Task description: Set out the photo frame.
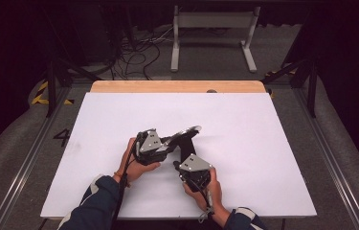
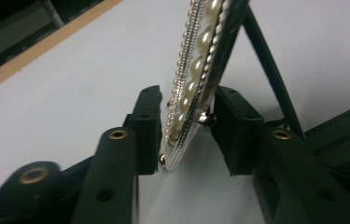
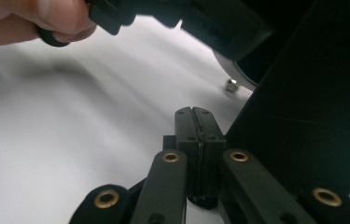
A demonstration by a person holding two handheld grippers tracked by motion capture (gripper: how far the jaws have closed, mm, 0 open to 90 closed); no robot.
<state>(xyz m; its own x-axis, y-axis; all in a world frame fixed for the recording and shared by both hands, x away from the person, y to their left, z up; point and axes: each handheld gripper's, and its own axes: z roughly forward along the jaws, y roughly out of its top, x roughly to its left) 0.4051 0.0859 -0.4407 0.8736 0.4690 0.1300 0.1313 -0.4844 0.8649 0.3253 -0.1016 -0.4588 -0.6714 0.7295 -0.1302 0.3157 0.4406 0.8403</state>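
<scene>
Pearl-rimmed picture frame stands tilted on the white surface, between your left claw pads, which look slightly off it. Right claw closed, empty. Stiff, probably glass-fronted: grip the rim edge, gently.

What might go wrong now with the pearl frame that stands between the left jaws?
1. The left hand-held gripper has open jaws around the pearl frame, with a gap at each pad, so the frame may tip over onto the table.
2. The frame seems to lean on its black back stand; a small push could fold it.
3. The shut right hand-held gripper is close to the stand and may knock it.
</scene>
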